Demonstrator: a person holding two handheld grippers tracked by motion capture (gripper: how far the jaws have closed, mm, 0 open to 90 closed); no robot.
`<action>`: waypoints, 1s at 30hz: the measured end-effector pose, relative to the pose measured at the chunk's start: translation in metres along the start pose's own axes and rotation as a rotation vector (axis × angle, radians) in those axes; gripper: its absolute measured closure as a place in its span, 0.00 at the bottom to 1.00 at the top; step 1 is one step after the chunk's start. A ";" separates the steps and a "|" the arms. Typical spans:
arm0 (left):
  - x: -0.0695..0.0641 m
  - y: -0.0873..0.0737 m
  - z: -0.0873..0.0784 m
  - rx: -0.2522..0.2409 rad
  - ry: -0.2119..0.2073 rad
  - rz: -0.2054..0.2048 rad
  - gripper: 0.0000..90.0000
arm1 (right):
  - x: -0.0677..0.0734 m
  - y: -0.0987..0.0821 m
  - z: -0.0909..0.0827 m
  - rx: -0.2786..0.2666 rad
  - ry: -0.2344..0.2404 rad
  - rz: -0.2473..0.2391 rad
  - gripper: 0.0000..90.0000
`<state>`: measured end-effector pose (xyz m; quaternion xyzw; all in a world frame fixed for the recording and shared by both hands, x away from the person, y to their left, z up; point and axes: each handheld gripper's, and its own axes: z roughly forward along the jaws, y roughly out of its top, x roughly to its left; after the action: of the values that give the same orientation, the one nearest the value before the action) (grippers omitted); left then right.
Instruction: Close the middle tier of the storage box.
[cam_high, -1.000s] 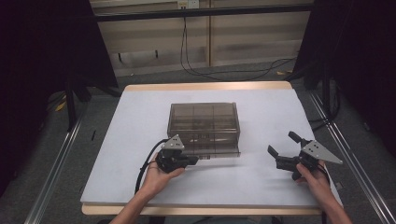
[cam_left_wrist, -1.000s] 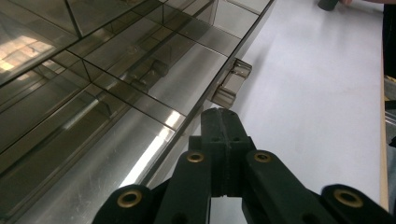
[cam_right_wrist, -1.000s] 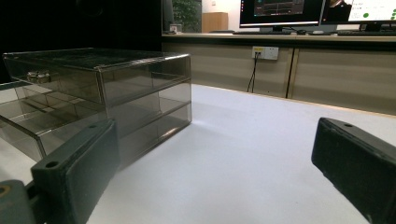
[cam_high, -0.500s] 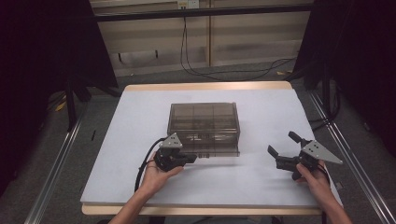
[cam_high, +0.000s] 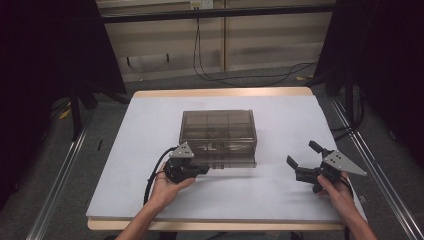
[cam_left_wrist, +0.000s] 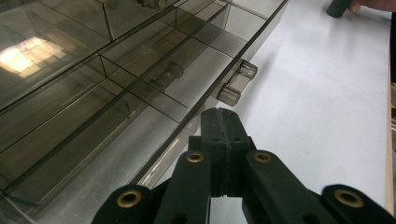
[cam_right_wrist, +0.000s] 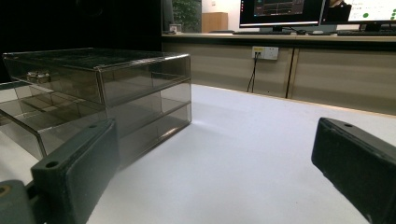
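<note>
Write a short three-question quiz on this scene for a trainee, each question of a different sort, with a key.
1. True or false: the left claw has its jaws pressed together with nothing between them.
2. Multiple choice: where does the right claw sit in the high view? A) on top of the drawer box; B) on the white table, to the right of the box and apart from it; C) inside a drawer.
3. Fill in: the drawer handle seen in the left gripper view, just beyond the jaw tips, is made of clear smoky ____.

Key: 1 true; 2 B; 3 plastic.
</note>
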<state>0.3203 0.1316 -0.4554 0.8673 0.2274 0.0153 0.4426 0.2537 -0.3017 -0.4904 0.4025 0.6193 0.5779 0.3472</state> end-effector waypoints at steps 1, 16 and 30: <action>0.000 0.000 0.000 0.002 0.003 0.005 1.00 | 0.000 0.000 0.000 0.000 0.000 0.001 0.01; 0.000 0.001 0.002 -0.008 0.008 -0.012 1.00 | 0.000 0.000 0.000 0.001 0.000 -0.001 0.01; 0.004 0.003 0.005 -0.015 0.000 -0.022 1.00 | 0.000 0.000 0.000 0.002 0.002 -0.001 0.01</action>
<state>0.3259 0.1280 -0.4565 0.8614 0.2369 0.0121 0.4491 0.2539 -0.3020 -0.4904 0.4022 0.6204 0.5774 0.3464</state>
